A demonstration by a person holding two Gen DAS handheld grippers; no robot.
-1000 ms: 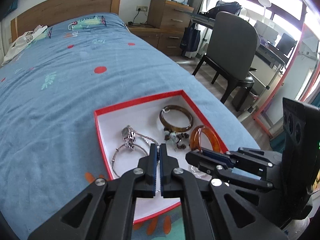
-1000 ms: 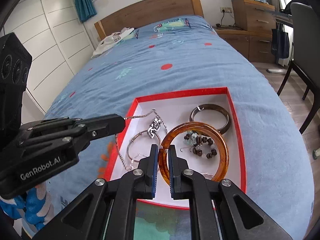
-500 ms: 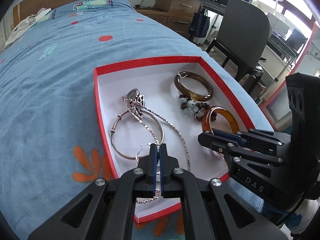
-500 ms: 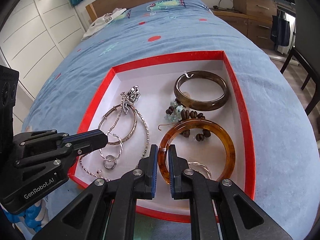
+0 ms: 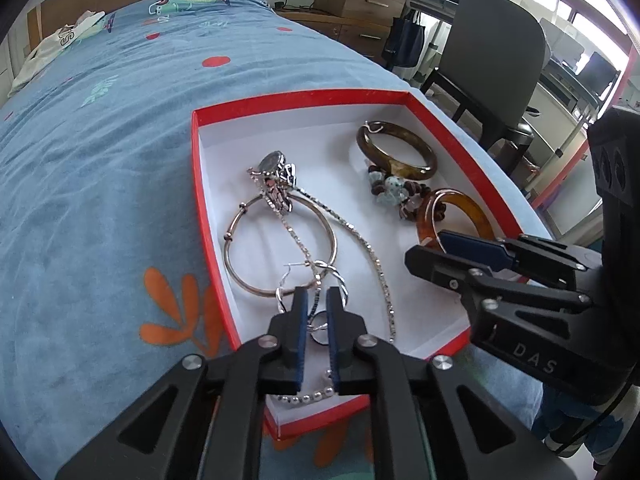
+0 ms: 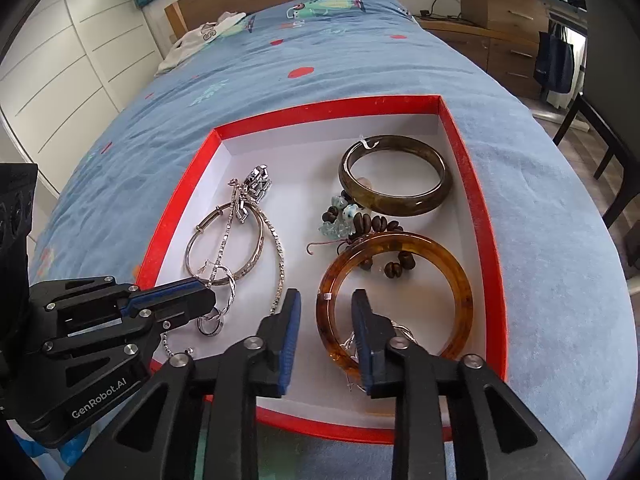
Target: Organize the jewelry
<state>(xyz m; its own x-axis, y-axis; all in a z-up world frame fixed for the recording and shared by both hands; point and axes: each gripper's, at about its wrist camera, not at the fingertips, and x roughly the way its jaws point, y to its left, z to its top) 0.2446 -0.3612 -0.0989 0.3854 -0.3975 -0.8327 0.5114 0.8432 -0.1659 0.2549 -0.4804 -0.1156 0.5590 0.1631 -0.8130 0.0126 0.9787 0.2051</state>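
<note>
Both grippers lowered into red tray (image 6: 476, 184); jaws have just been opening. Left gripper (image 5: 316, 300): parted around silver chain (image 5: 372, 256), 7 o'clock. Right gripper (image 6: 326, 300): parted, astride amber bangle (image 6: 456, 276) rim, 5 o'clock, unpinched. Green bangle (image 6: 400, 204): 1 o'clock. Judged: all pieces in tray; untangling remains.

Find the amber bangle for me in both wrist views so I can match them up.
Left wrist: amber bangle at right of centre, partly behind the right tongs.
Right wrist: amber bangle at lower centre, its near-left rim between the open right tongs.
Shared landmark: the dark olive bangle just beyond it.
</note>
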